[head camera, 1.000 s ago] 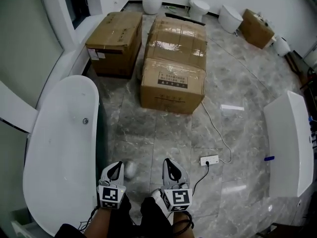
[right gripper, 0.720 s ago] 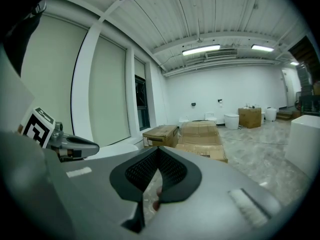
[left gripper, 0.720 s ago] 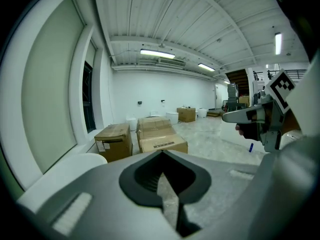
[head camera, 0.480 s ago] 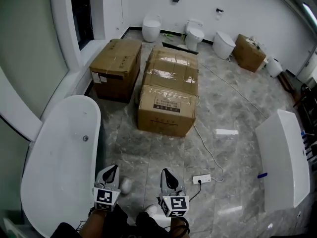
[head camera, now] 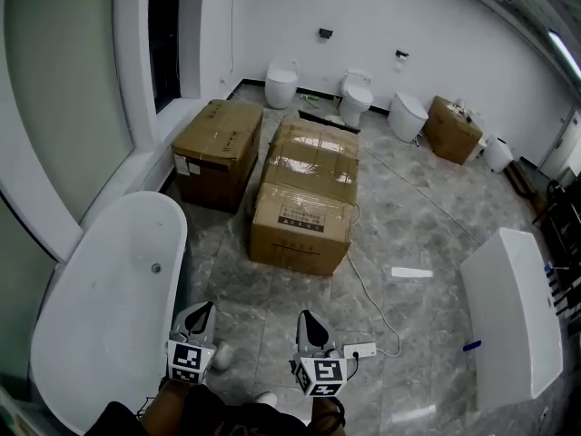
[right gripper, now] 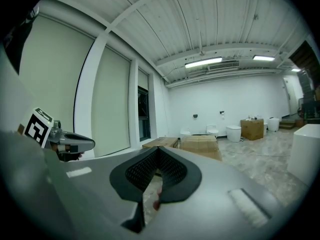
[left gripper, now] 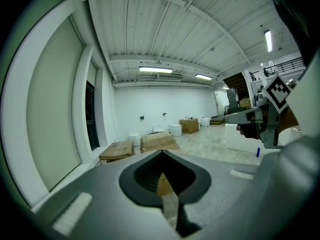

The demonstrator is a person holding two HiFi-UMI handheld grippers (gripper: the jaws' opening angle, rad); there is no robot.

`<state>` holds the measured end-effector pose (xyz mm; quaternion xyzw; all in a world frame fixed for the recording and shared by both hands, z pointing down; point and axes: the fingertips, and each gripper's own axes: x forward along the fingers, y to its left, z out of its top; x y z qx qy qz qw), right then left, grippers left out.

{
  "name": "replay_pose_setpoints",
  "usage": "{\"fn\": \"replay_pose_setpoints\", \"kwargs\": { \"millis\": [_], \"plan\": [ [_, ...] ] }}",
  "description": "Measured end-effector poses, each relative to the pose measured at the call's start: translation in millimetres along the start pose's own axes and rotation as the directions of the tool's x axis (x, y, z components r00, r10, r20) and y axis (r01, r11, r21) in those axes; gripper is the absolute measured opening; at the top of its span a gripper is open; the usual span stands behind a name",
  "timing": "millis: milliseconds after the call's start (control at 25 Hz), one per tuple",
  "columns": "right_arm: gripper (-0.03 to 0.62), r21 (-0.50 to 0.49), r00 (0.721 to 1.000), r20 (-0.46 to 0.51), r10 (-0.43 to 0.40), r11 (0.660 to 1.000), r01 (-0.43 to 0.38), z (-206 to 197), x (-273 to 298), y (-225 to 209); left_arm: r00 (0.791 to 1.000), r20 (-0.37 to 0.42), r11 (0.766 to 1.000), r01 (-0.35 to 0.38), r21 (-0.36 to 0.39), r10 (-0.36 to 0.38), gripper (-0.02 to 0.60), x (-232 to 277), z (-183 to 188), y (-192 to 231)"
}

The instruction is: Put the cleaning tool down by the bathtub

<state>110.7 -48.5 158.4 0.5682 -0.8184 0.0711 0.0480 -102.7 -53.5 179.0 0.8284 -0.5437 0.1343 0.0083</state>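
The left gripper is clenched: in the left gripper view its dark ribbed pads meet in a pointed arch, with only a thin slit below them and nothing held. The right gripper is closed the same way, its mesh-textured pads pressed together and empty in the right gripper view. Both have smooth grey shells and carry a cube with black-and-white square markers. They are held low, side by side and pointing forward.

Just to the right of the left gripper, a small rounded white thing lies on the floor close to the bathtub. I cannot tell whether it is the cleaning tool or a shoe.

The bathtub is a glossy white oval with a small round drain, and it stands along the left wall under a curved white ledge. The floor is polished grey marble-look tile that reflects the lights. By the right gripper lies a white power strip, and its thin cable winds away across the tiles.

Ahead stand taped brown cardboard boxes: one by the dark window, and two end to end in the middle. Three white toilets and another box line the plain white far wall. A long white rectangular tub stands at the right. The ceiling is ribbed white panelling with strip lights.
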Motion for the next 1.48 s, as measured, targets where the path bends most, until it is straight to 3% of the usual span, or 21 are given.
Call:
{"fn": "replay_pose_setpoints", "kwargs": {
  "millis": [600, 1480],
  "plan": [
    [0.012, -0.037, 0.997, 0.081, 0.014, 0.999, -0.011, 38.9, -8.5, -12.8, 0.993, 0.114, 0.999, -0.036, 0.035, 0.032, 0.000, 1.7, 46.5, -9.0],
    [0.012, -0.050, 0.996, 0.092, 0.021, 0.999, -0.017, 41.7, -1.5, -20.0, 0.989, 0.148, 0.999, -0.009, 0.046, 0.002, 0.000, 13.9, 53.8, -13.4]
  ]
}}
